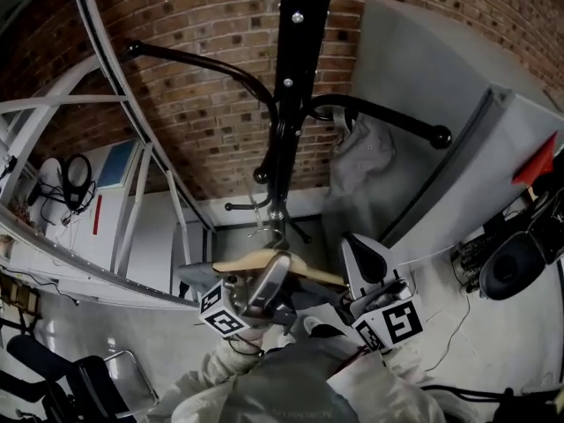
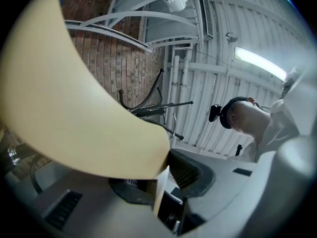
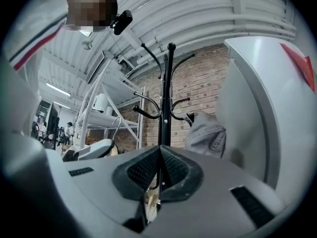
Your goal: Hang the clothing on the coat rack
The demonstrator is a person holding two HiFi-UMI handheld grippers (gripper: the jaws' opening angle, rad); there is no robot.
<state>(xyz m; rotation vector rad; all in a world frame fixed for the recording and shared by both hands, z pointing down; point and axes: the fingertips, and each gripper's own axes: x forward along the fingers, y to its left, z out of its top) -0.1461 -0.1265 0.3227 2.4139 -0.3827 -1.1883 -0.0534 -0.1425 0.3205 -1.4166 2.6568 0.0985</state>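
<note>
A black coat rack (image 1: 291, 77) rises in front of me against the brick wall, also in the right gripper view (image 3: 166, 108). A grey garment (image 1: 366, 152) hangs from its right arm (image 3: 205, 133). Below the rack, my left gripper (image 1: 269, 280) is shut on a pale wooden hanger (image 1: 264, 263), whose metal hook (image 1: 267, 227) points up toward the pole. That hanger (image 2: 74, 108) fills the left gripper view, lying across the jaws of the left gripper (image 2: 163, 170). The right gripper (image 1: 374, 267) stands just right of the hanger. Its pads (image 3: 143, 167) meet, and I see nothing held between them.
A white metal shelving frame (image 1: 53, 130) stands at the left. A large grey panel (image 1: 441, 86) with a red tag (image 1: 539, 161) leans at the right, close to the rack's right arm. A black chair (image 1: 70, 386) is low at the left.
</note>
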